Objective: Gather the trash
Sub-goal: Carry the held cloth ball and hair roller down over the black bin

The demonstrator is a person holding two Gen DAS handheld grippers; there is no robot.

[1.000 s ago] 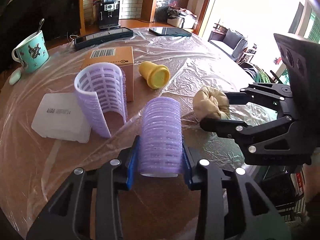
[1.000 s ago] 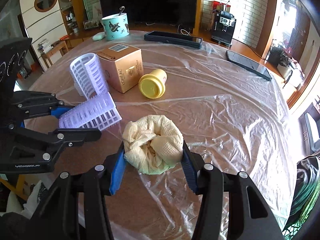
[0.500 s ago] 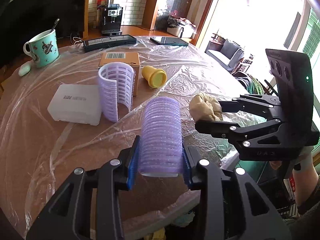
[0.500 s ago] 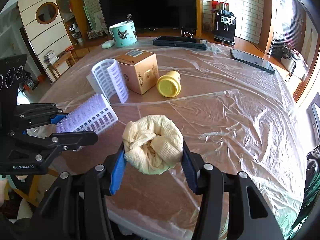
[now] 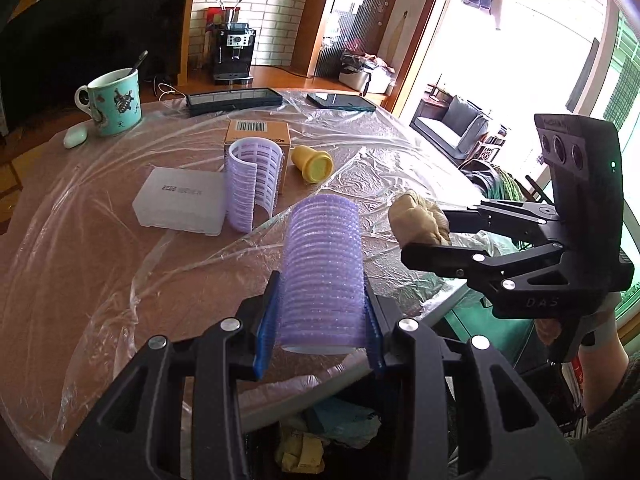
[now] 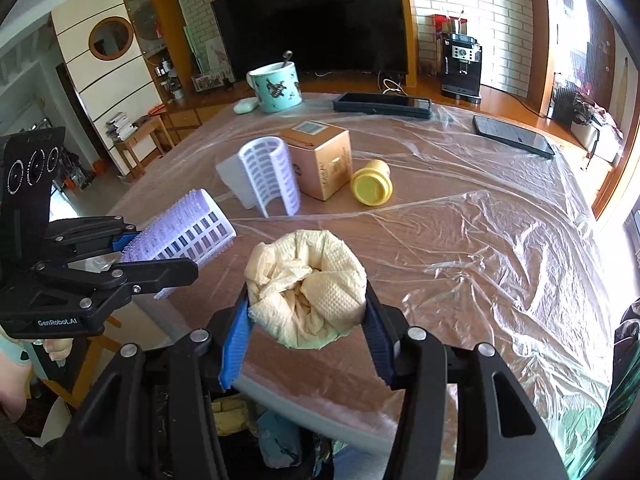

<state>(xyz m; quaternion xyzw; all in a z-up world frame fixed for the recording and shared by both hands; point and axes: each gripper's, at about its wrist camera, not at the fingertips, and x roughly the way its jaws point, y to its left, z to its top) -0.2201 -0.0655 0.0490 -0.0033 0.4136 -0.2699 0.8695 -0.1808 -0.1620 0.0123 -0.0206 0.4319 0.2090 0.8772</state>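
Two handheld grippers carry trash off a plastic-covered round table (image 5: 100,248) toward a bin below its near edge.

Beyond both tools the table holds a gold cardboard box (image 6: 320,162), a lilac open plastic roller shell (image 6: 272,178) and a yellow plastic cup (image 6: 371,188) lying on its side. The left gripper (image 5: 322,316) is clamped across a lilac bristled plastic hair roller (image 5: 322,272), probably light, stiff and hollow, best pinched across its width as here. The right gripper (image 6: 306,316), beside it, squeezes a crumpled cream paper towel wad (image 6: 306,286), soft and compressible, gripped through its middle. Both tools tilt downward; directly beneath their fingers a dark trash bin (image 5: 320,444) shows crumpled scraps.
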